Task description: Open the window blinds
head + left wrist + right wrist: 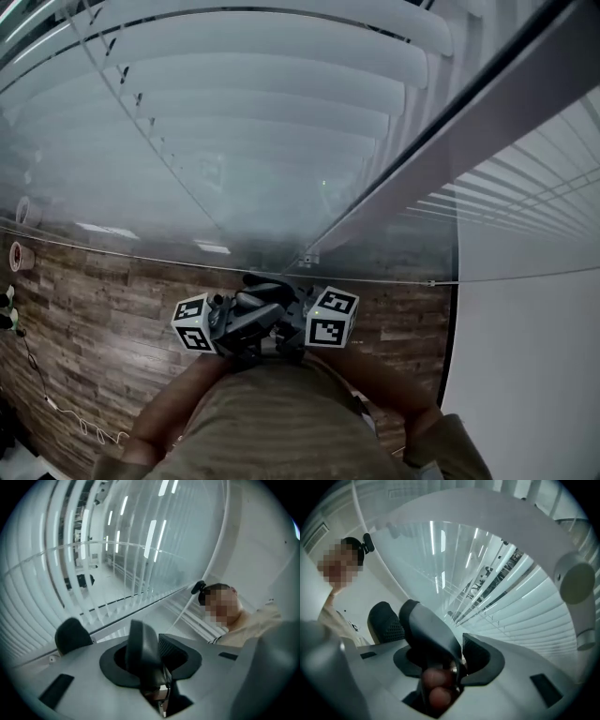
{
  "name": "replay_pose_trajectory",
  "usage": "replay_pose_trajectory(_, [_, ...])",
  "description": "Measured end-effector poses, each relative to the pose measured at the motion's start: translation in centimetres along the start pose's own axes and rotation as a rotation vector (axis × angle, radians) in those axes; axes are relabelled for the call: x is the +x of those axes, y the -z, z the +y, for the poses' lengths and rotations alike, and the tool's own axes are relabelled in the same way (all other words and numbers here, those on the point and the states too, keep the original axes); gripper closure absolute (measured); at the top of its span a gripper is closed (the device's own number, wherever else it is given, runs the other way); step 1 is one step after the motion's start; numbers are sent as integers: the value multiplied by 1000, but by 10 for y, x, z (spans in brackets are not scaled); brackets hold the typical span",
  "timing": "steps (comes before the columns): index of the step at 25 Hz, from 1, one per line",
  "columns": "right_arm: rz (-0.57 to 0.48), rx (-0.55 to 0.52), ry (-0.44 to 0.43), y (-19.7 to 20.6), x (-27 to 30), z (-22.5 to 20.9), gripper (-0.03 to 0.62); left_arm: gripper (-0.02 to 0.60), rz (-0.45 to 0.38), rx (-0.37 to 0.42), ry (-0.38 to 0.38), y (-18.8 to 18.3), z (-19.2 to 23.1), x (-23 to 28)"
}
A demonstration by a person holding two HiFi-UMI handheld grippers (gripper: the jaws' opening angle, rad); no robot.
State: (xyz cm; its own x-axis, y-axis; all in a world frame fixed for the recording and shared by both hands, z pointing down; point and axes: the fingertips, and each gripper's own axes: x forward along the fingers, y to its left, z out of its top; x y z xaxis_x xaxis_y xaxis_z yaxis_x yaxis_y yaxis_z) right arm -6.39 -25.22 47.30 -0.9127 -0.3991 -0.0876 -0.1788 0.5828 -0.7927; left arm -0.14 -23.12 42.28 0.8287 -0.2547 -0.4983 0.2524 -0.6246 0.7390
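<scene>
White horizontal blinds [281, 122] hang behind a glass pane and fill the upper part of the head view. A thin cord [159, 150] runs slantwise down in front of them. Both grippers are held side by side close to my body, short of the glass and touching nothing. My left gripper [246, 302] carries its marker cube [192, 323], my right gripper [292, 298] its cube [333, 317]. The left gripper [123, 641] is open with nothing between its pads, and slats [28, 597] lie beyond it. The right gripper [430, 637] is open too, empty, facing slats [534, 597].
A dark frame post [450, 122] slants between this pane and a second blind [525, 197] on the right. A white panel [525, 375] stands at the lower right. Wood-plank floor [94, 300] lies below, with a cable [56, 403] and small objects [19, 255] at the left.
</scene>
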Motion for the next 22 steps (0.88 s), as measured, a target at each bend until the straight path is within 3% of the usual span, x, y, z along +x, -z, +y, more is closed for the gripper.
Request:
replay_pose_trajectory(3, [16, -126, 55, 0, -16, 2, 405, 476, -77, 166, -91, -29, 1, -10])
replay_pose_trajectory(6, [46, -310, 141, 7, -39, -11, 405, 476, -162, 318, -235, -59, 20, -45])
replay_pose_trajectory(10, [8, -524, 266, -11, -70, -9, 410, 476, -129, 482, -452, -71, 40, -85])
replay_pose_trajectory(14, [-68, -670, 409, -34, -103, -17, 421, 476, -48, 658, -673, -72, 62, -118])
replay_pose_trajectory(18, [-131, -715, 546, -39, -132, -43, 427, 476, -15, 736, -833, -72, 86, -146])
replay_pose_trajectory(22, [-149, -712, 662, -32, -151, -82, 427, 476, -23, 765, -882, -68, 110, -163])
